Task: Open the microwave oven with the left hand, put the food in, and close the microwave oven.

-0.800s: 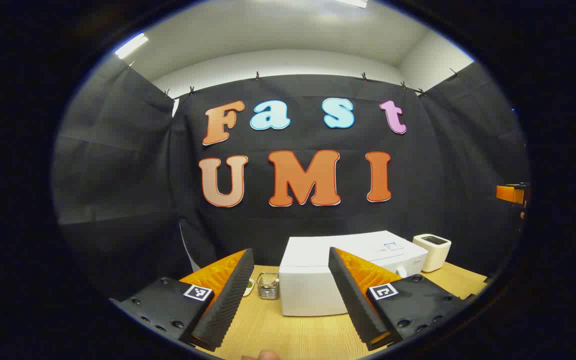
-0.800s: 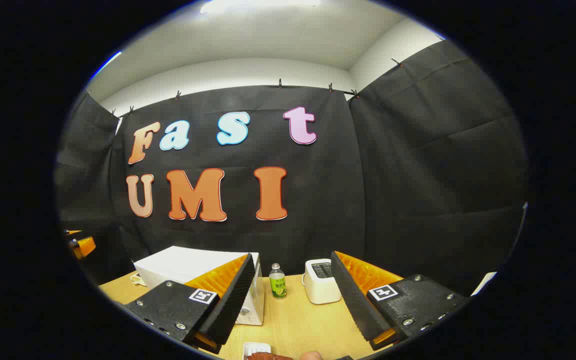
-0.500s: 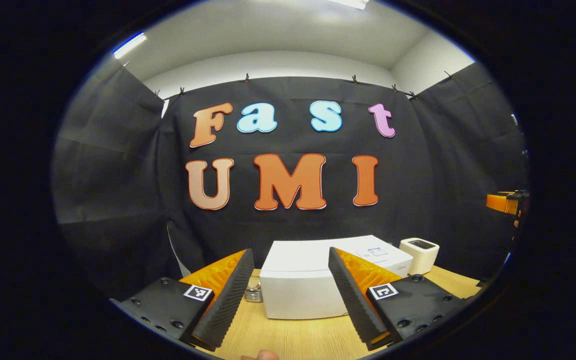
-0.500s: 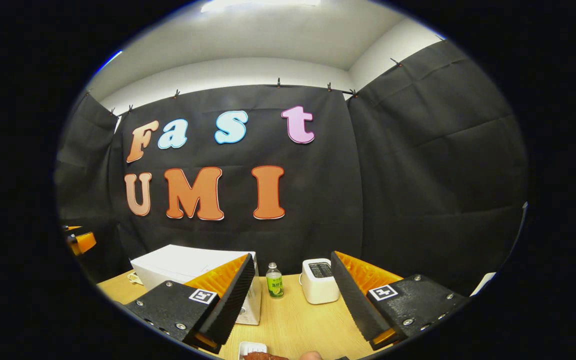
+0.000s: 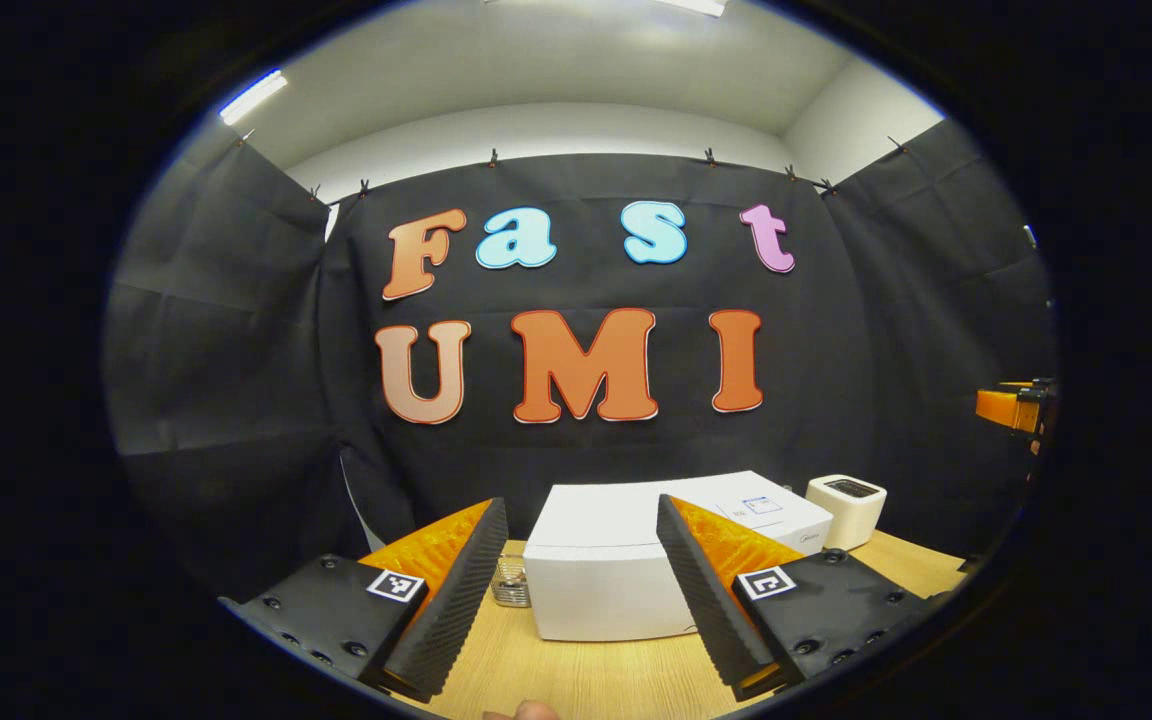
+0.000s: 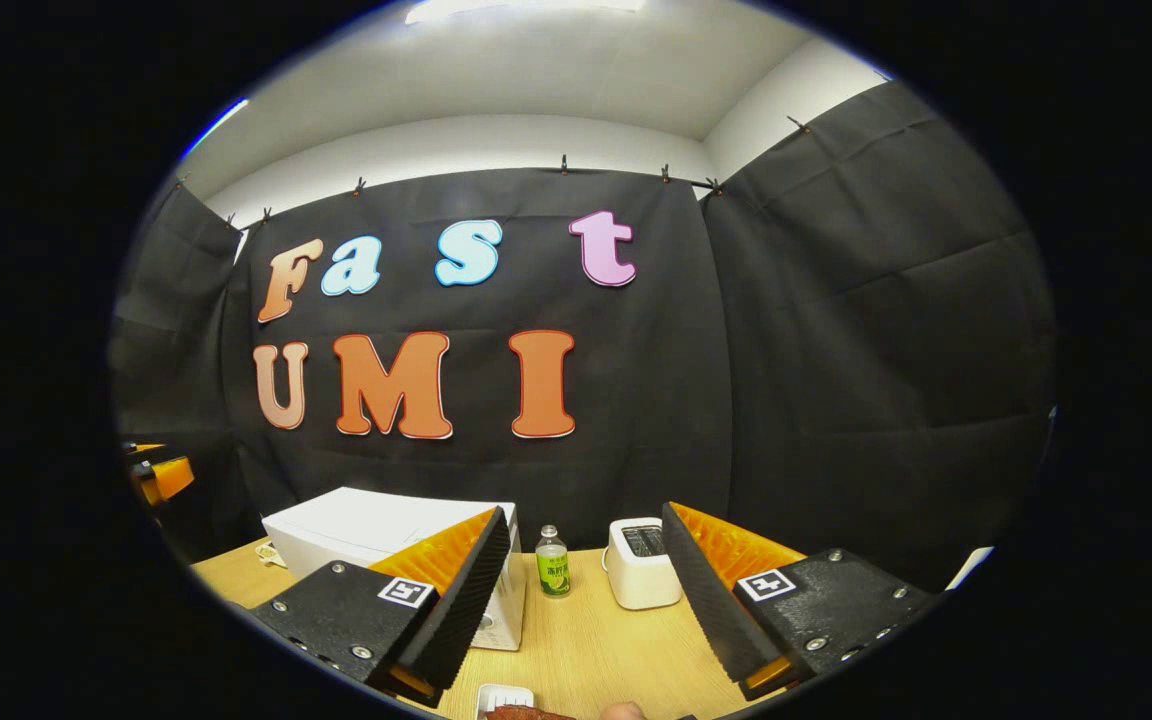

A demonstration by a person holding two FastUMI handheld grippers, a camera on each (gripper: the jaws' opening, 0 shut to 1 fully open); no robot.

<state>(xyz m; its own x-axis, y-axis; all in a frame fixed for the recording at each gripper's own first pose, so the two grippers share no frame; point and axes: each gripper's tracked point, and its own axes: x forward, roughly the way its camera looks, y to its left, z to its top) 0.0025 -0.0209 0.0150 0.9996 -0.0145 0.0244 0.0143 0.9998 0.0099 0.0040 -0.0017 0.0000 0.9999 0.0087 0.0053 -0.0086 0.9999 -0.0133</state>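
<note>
A white microwave oven (image 5: pixel 601 580) stands on the wooden table, its door closed, straight ahead between the fingers of my left gripper (image 5: pixel 576 680), which is open and empty and well short of it. In the right gripper view the microwave oven (image 6: pixel 376 535) stands at the left, partly behind my left finger. My right gripper (image 6: pixel 586 685) is open and empty. Reddish-brown food (image 6: pixel 526 713) on a white dish (image 6: pixel 503 697) peeks in at the bottom edge, just below the right gripper. The other gripper (image 6: pixel 164 476) shows at the far left.
A white toaster (image 6: pixel 642 574) and a small green-labelled bottle (image 6: pixel 553 563) stand right of the microwave. A small glass container (image 5: pixel 511 583) sits left of the microwave. A fingertip (image 5: pixel 524 711) shows at the bottom edge. The wooden table (image 6: pixel 596 640) runs to the cloth wall.
The left gripper view has swung left, so the microwave sits more centred between its fingers; the glass container is now mostly behind the left finger. The right gripper barely shifted.
</note>
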